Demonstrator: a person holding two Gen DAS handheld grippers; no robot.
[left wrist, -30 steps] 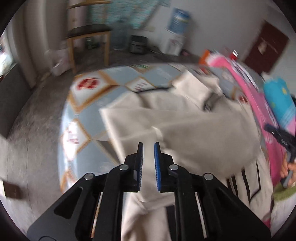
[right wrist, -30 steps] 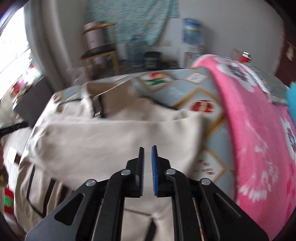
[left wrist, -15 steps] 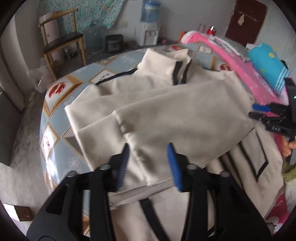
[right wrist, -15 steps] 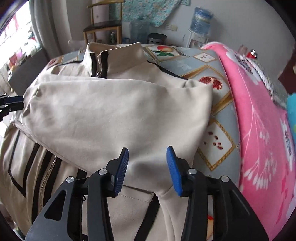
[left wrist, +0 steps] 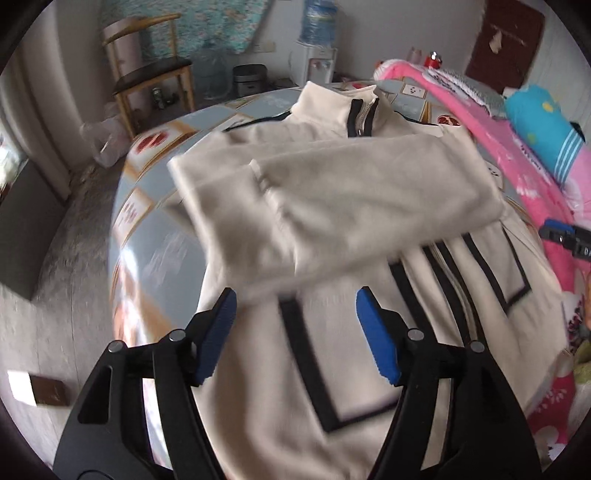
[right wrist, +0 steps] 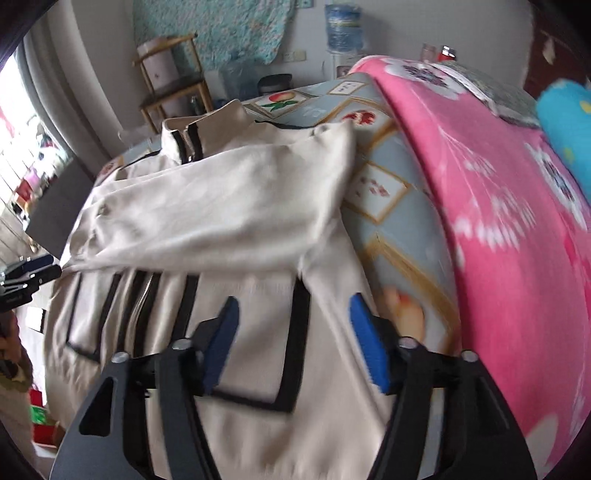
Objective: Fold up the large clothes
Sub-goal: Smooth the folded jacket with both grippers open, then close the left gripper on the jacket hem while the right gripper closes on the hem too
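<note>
Jacket [left wrist: 369, 192] lies flat beneath both spread claws, untouched

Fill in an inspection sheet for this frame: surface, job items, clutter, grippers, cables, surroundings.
Surface: bed cover with a blue-grey diamond pattern.
Job's things: cream jacket with black trim lies front up, collar away from the cameras; both sleeves are folded across the chest.
Clutter: pink floral blanket beside the jacket; blue pillow beyond it.
Grippers: left gripper open, holding nothing, above the jacket's lower front; right gripper open, holding nothing, above the lower front too.
Cables: nothing seen.
Surroundings: wooden chair, water dispenser, patterned cloth on the wall, dark door.
</note>
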